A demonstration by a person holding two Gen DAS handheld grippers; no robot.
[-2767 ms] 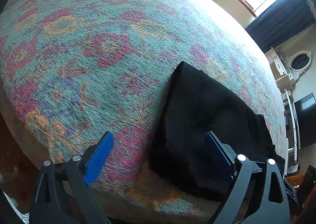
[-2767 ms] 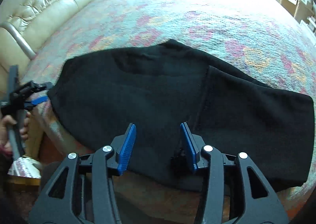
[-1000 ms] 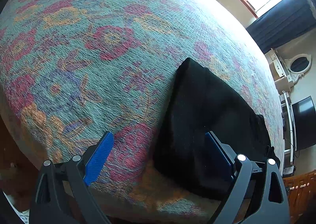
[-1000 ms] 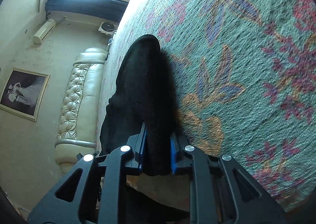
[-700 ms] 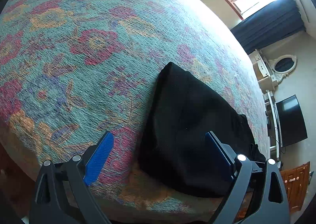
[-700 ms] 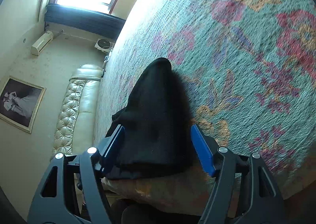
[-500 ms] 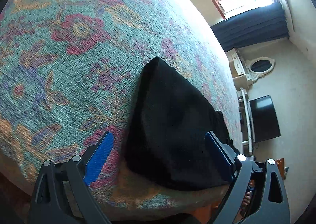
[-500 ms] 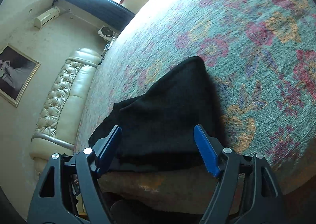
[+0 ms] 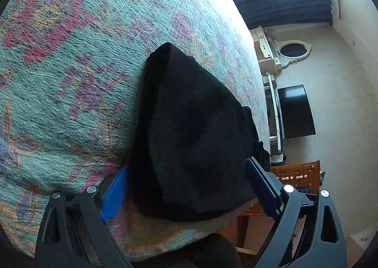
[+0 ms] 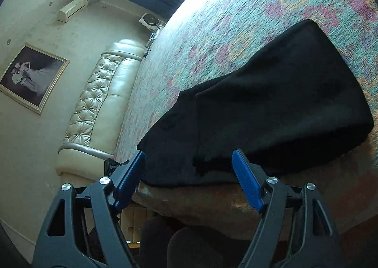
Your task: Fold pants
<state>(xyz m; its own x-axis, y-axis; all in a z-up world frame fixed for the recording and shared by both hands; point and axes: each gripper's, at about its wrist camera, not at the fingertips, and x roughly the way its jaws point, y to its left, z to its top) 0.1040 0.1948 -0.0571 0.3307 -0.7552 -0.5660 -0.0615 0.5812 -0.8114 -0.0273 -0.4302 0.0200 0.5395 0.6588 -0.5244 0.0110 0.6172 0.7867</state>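
The black pants (image 9: pixel 189 130) lie folded in layers on the floral bedspread (image 9: pixel 59 67), at the bed's near edge. My left gripper (image 9: pixel 186 187) is open, its blue pads on either side of the near end of the fold, not closed on it. In the right wrist view the pants (image 10: pixel 271 107) show an upper layer folded over a lower one. My right gripper (image 10: pixel 193 178) is open and empty, straddling the near edge of the cloth.
A tufted cream headboard (image 10: pixel 94 107) runs along the bed's left side. A dark television (image 9: pixel 295 112), a wooden cabinet (image 9: pixel 295 175) and a white oval mirror (image 9: pixel 293 51) stand beyond the bed. The bed edge drops off just below both grippers.
My right gripper let go of the pants fold, opened and pulled back. My left gripper moved in so that the near end of the pants sits between its open pads.
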